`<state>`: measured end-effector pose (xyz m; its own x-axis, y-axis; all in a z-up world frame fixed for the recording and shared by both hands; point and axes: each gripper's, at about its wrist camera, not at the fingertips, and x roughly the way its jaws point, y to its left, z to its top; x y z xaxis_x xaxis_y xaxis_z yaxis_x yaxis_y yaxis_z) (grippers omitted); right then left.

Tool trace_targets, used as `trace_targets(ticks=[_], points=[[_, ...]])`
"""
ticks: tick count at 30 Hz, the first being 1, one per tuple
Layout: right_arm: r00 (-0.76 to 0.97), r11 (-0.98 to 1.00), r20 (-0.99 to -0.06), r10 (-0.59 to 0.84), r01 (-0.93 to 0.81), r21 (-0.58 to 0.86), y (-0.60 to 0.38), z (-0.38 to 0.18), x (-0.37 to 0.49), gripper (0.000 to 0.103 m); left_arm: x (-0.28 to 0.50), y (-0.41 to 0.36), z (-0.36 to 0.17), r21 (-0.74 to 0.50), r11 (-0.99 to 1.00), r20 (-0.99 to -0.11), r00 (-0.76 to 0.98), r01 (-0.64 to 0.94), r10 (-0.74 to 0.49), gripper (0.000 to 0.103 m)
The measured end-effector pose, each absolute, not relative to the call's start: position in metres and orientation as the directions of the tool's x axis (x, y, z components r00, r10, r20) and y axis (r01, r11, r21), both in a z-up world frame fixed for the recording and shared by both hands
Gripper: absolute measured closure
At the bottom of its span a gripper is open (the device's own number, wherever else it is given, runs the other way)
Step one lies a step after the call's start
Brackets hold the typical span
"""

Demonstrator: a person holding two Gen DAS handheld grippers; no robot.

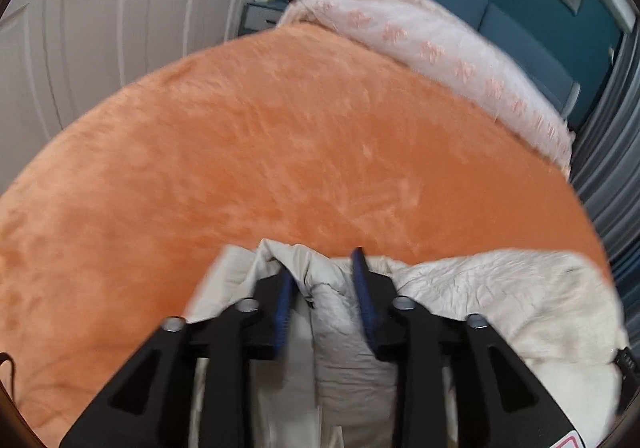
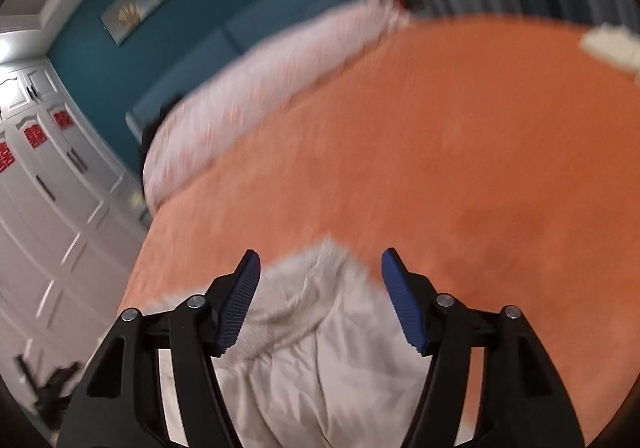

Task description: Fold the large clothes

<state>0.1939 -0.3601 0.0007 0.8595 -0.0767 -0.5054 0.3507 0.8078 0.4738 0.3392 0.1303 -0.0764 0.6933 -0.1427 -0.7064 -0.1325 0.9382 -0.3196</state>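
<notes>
Garment (image 1: 340,312) bunched between left claw (image 1: 324,280) pads, beneath spread right claw (image 2: 320,284)

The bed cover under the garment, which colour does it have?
Plain orange, a plush bed cover; the left wrist view shows it best, since it is sharper there.

Even, soft indoor light; the orange blanket (image 1: 280,151) shows only faint shadows. Around it, fisheye bending curves the wardrobe doors (image 1: 120,27). The right wrist view is smeared, probably by motion; its far edge is soft.
</notes>
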Motion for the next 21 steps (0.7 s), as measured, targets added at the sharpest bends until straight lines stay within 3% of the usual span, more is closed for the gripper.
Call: trace_targets(ticks=[1, 2, 3, 6, 9, 11, 15, 21], points=[[0.873, 0.830, -0.483, -0.071, 0.321, 0.457, -0.351, 0.015, 0.190, 0.042, 0.333, 0.139, -0.063, -0.323, 0.935, -0.696, 0.706, -0.145, -0.131, 0.052], [0.887, 0.854, -0.458, -0.059, 0.283, 0.437, -0.338, 0.028, 0.189, 0.042, 0.325, 0.149, -0.048, -0.312, 0.934, -0.681, 0.727, -0.174, -0.091, 0.033], [0.894, 0.873, -0.445, -0.043, 0.250, 0.418, -0.326, 0.037, 0.190, 0.043, 0.313, 0.160, -0.029, -0.293, 0.936, -0.643, 0.765, -0.197, -0.041, 0.029], [0.897, 0.939, -0.441, 0.034, 0.122, 0.322, -0.262, 0.059, 0.209, 0.053, 0.299, 0.166, 0.017, -0.254, 0.951, -0.576, 0.818, -0.176, -0.003, 0.029], [0.879, 0.980, -0.467, 0.096, -0.001, 0.199, -0.190, 0.057, 0.234, 0.072, 0.293, 0.145, 0.049, -0.247, 0.962, -0.528, 0.849, -0.115, -0.034, 0.029], [0.847, 0.989, -0.519, 0.113, -0.044, 0.142, -0.157, 0.041, 0.256, 0.091, 0.295, 0.114, 0.062, -0.261, 0.964, -0.525, 0.845, -0.048, -0.099, 0.029], [0.796, 0.994, -0.600, 0.082, -0.021, 0.107, -0.143, 0.003, 0.282, 0.096, 0.312, 0.028, 0.049, -0.199, 0.977, -0.579, 0.795, 0.076, -0.180, 0.029], [0.712, 0.991, -0.700, 0.055, 0.046, 0.124, -0.162, -0.057, 0.308, 0.099, 0.347, -0.038, -0.030, 0.039, 0.998, -0.689, 0.725, 0.053, -0.011, 0.028]])
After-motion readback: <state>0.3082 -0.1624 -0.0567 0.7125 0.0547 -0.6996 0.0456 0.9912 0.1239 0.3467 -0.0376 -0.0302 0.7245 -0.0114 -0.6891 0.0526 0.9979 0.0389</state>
